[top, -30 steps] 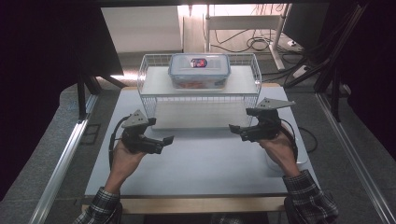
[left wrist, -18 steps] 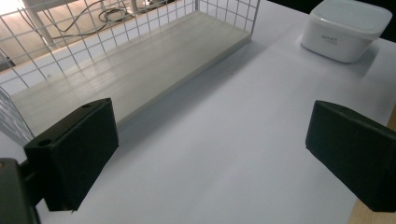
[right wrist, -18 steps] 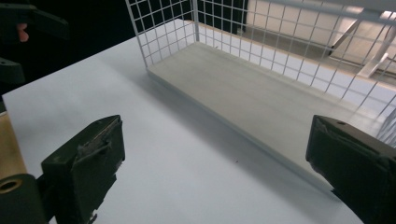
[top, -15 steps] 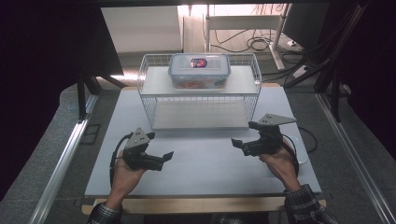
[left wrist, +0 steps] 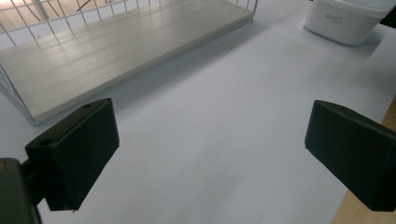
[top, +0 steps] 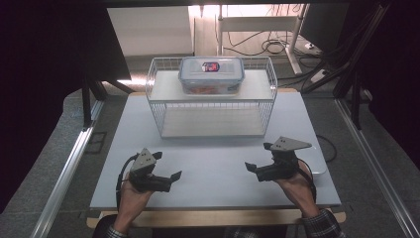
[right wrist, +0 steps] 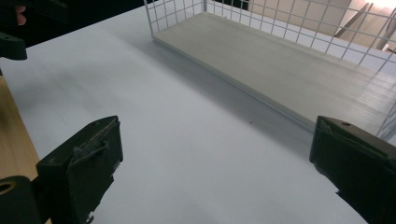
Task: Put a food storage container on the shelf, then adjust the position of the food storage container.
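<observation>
While both grippers rest low near the table's (top: 218, 163) front edge, nothing is in hand; the left gripper (top: 174, 176) has its jaws spread wide over bare tabletop, and the right gripper (top: 251, 167) likewise; the lidded food container (top: 211, 75) sits on top of the wire rack (top: 213, 106), well apart from both; by my judgement the work has not begun, and reaching and grasping remain.
</observation>
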### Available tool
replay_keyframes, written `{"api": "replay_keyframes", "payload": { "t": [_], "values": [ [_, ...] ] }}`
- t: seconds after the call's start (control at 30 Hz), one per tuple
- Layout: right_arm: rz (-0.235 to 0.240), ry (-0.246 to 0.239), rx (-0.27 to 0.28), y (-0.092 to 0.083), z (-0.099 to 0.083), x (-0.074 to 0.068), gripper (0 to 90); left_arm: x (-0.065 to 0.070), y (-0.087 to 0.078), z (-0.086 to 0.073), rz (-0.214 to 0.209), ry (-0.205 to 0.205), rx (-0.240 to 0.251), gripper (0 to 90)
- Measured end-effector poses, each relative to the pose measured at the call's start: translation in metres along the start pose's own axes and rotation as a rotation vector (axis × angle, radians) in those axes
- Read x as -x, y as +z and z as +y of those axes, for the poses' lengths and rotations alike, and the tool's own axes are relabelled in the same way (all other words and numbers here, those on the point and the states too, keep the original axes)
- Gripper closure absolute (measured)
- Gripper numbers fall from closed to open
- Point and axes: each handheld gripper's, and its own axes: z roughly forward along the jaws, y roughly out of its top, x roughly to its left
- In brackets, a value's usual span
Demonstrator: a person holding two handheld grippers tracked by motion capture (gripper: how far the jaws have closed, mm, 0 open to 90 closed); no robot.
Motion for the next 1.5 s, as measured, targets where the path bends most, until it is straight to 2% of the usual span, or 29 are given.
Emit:
{"api": "replay_keyframes", "payload": {
  "t": [0.17,0.23,0.27,0.37,0.43,0.57,0.63,0.67,0.8,0.9,0.93,0.97,1.0,1.03,1.07,1.1,1.13,1.17,1.23,1.27,1.3,1.37,1.4,1.47,1.5],
  "values": [
    [-0.015,0.018,0.009,-0.001,-0.010,-0.003,2.8,0.003,0.003,-0.009,-0.010,0.000,-0.021,2.9],
    [-0.015,0.023,-0.004,0.000,-0.016,-0.004,2.8,0.004,0.005,-0.013,-0.010,0.005,-0.036,2.9],
    [-0.010,0.026,-0.027,0.003,-0.022,-0.006,2.8,0.005,0.008,-0.017,-0.015,0.003,-0.057,2.9],
    [0.000,0.027,-0.057,0.008,-0.028,-0.007,2.8,0.006,0.012,-0.020,-0.008,0.011,-0.078,2.9],
    [-0.011,0.017,-0.100,0.015,-0.033,-0.008,2.8,0.006,0.014,-0.022,0.004,0.023,-0.093,2.8],
    [-0.025,0.007,-0.119,0.015,-0.033,-0.008,1.1,0.005,0.012,-0.022,0.010,0.022,-0.083,2.7],
    [-0.027,0.021,-0.128,0.013,-0.031,-0.006,0.5,0.004,0.011,-0.022,0.013,0.016,-0.078,2.7],
    [-0.024,0.048,-0.145,0.011,-0.029,-0.004,0.5,0.002,0.011,-0.023,0.013,0.008,-0.074,2.8],
    [-0.052,0.035,-0.151,0.006,-0.027,-0.001,2.3,-0.001,0.010,-0.025,0.016,-0.004,-0.074,2.9],
    [-0.107,0.048,-0.147,-0.003,-0.025,0.007,10.8,-0.001,0.010,-0.025,0.019,-0.003,-0.076,2.9],
    [-0.161,0.056,-0.138,-0.011,-0.025,0.015,19.8,-0.002,0.010,-0.025,0.022,-0.003,-0.079,3.0],
    [-0.161,0.056,-0.138,-0.011,-0.025,0.015,19.8,-0.002,0.010,-0.025,0.022,-0.003,-0.079,3.0],
    [-0.192,0.063,-0.132,-0.016,-0.025,0.020,26.3,-0.002,0.010,-0.025,0.023,-0.002,-0.079,3.0],
    [-0.224,0.086,-0.131,-0.025,-0.026,0.029,37.8,-0.002,0.010,-0.026,0.023,-0.002,-0.079,3.0],
    [-0.232,0.093,-0.131,-0.029,-0.027,0.034,42.9,-0.003,0.010,-0.026,0.022,-0.003,-0.082,3.0],
    [-0.232,0.093,-0.131,-0.029,-0.027,0.034,42.9,-0.003,0.010,-0.026,0.022,-0.003,-0.082,3.0],
    [-0.250,0.104,-0.141,-0.037,-0.030,0.043,53.1,-0.003,0.010,-0.026,0.023,-0.003,-0.082,3.0],
    [-0.250,0.104,-0.141,-0.037,-0.030,0.043,53.1,-0.003,0.010,-0.026,0.023,-0.003,-0.082,3.0],
    [-0.268,0.106,-0.149,-0.042,-0.032,0.048,62.4,-0.003,0.011,-0.026,0.022,-0.003,-0.082,3.0],
    [-0.295,0.101,-0.159,-0.047,-0.034,0.054,72.7,-0.003,0.011,-0.026,0.023,-0.001,-0.084,3.0],
    [-0.295,0.101,-0.159,-0.047,-0.034,0.054,72.7,-0.003,0.011,-0.026,0.023,-0.001,-0.084,3.0],
    [-0.360,0.112,-0.180,-0.057,-0.037,0.064,84.1,-0.003,0.010,-0.026,0.024,-0.002,-0.083,3.0],
    [-0.370,0.118,-0.178,-0.060,-0.038,0.067,87.3,-0.003,0.010,-0.026,0.025,-0.003,-0.083,3.0],
    [-0.385,0.131,-0.176,-0.065,-0.039,0.070,89.1,-0.003,0.010,-0.026,0.025,-0.003,-0.082,3.0],
    [-0.419,0.157,-0.168,-0.073,-0.043,0.078,89.4,-0.004,0.010,-0.026,0.028,-0.004,-0.082,3.0]
  ]
}}
